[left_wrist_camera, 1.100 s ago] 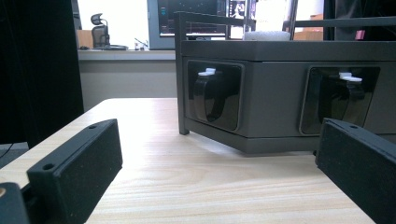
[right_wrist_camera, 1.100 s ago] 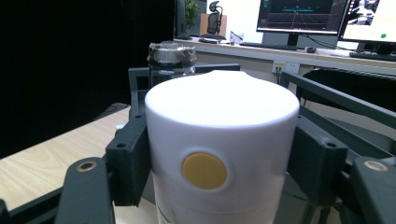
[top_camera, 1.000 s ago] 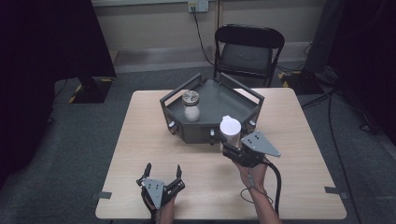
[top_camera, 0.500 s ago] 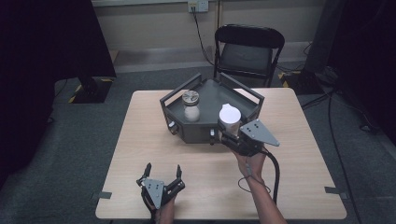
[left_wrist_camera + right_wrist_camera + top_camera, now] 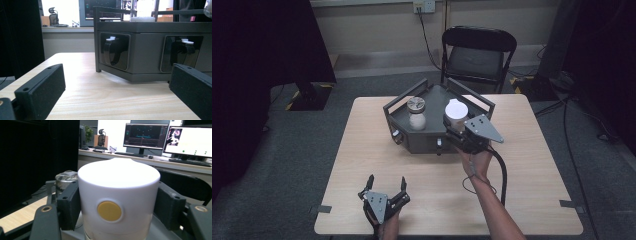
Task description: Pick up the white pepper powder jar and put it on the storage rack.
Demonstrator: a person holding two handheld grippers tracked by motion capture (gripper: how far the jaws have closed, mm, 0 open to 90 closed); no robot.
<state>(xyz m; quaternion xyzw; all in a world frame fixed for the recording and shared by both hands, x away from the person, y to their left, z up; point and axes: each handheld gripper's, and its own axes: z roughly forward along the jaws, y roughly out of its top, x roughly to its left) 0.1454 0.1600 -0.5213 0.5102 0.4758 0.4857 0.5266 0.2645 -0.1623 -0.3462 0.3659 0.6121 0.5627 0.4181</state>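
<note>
- right gripper (image 5: pixel 455 131) has carried the white container (image 5: pixel 456 110) from the table's middle over the grey tray (image 5: pixel 424 142), jaws clamped on it, so probably setting it beside the jar (image 5: pixel 416 113)
- left gripper (image 5: pixel 386 188) sits wide open near the table's front edge

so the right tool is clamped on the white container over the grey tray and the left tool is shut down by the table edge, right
Not quite: the left tool is open, jaws spread apart, as the high view shows. The right tool does clamp the white container over the grey tray.
</note>
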